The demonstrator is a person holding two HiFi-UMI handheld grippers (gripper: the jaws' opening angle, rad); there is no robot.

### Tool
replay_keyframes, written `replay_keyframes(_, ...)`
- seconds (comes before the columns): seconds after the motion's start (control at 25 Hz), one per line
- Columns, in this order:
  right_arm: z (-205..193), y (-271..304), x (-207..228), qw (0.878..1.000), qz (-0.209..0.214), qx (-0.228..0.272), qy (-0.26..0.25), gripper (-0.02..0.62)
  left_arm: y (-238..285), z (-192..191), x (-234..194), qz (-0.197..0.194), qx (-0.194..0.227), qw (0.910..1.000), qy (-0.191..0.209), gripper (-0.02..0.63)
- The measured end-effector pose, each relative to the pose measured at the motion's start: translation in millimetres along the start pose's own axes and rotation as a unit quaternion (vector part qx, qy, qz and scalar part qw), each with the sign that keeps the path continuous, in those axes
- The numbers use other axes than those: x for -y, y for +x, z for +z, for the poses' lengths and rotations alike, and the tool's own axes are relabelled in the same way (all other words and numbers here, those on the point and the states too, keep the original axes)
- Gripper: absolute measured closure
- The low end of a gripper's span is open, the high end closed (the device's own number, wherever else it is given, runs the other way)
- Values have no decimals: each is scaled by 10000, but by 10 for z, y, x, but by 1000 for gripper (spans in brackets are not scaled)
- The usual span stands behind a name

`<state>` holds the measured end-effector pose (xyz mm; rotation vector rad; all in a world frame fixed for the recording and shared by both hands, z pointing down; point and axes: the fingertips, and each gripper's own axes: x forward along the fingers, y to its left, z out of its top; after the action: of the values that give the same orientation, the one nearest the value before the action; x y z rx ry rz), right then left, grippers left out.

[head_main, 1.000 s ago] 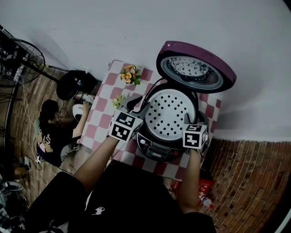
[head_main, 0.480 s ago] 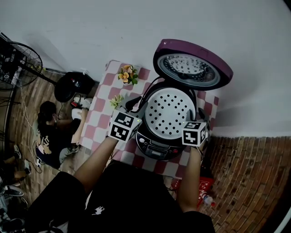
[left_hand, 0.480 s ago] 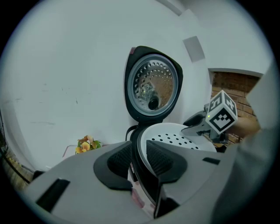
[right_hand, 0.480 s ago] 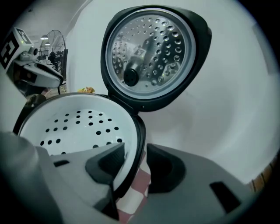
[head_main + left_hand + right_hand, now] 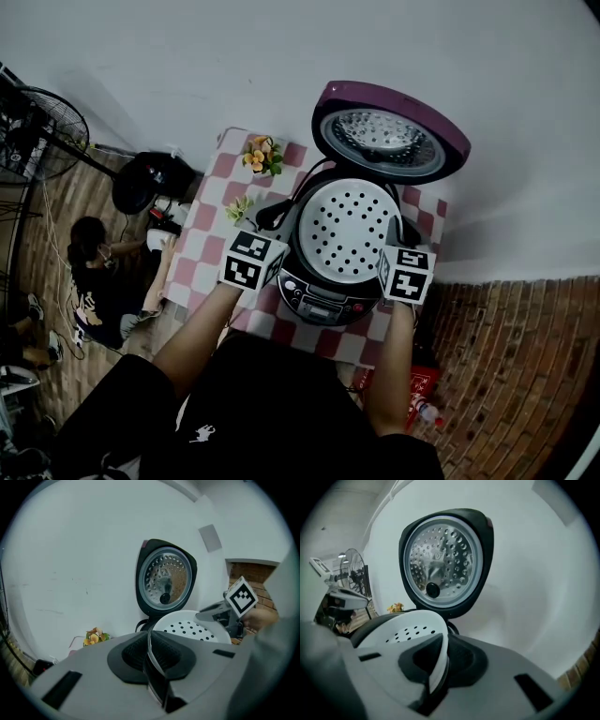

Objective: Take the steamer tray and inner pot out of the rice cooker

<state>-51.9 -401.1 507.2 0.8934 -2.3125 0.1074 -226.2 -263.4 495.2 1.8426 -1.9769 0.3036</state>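
- Head view: the rice cooker [image 5: 323, 302] stands on the checked table [image 5: 211, 202] with its lid [image 5: 389, 131] swung up behind it. The white, holed steamer tray [image 5: 345, 230] lies across its mouth. My left gripper [image 5: 281, 251] is at the tray's left edge and my right gripper [image 5: 386, 258] is at its right edge, opposite each other. The inner pot must be under the tray, so I can't see it. I judge the step in hand to be lifting the tray out. I'd raise both hands together, straight up, and keep the tray level and forward of the raised lid. Then I'd carry it to a bare patch of table, away from the flowers [image 5: 262, 155].
- Left gripper view: the jaws have just been closing and now pinch the tray's thin white rim [image 5: 151, 649], which runs between the pads. The hold is on the very lip, so I reckon it's shallow. I'd keep the squeeze steady and avoid rolling this wrist, or the rim could lever out.
- Right gripper view: here too the jaws have just been closing and are clamped on the rim [image 5: 437, 665]. The tray's holed floor [image 5: 410, 631] slopes away toward the lid [image 5: 440, 564]. That slope suggests my side sits higher, so I'd match heights before lifting further.
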Motion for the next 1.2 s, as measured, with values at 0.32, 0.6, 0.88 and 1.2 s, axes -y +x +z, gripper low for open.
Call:
replay_keyframes(0.32,182,-229,37,9963,77,743,414,569,-115,148,156,-62,285,9993,-213,601)
replay_keyframes(0.6,287,-498,182,9911,50,1188,599,571,-202,266,367,-156,432,9988,-154,603)
replay_keyframes(0.88,321,-766,346,9863,4,1476,741,571,-250,385,576,-224,607,9979,-105,603)
replay_keyframes(1.2,221,-1027,631,9806,-50,1694,982,571,-252,450,865,-281,732,9969,-35,603)
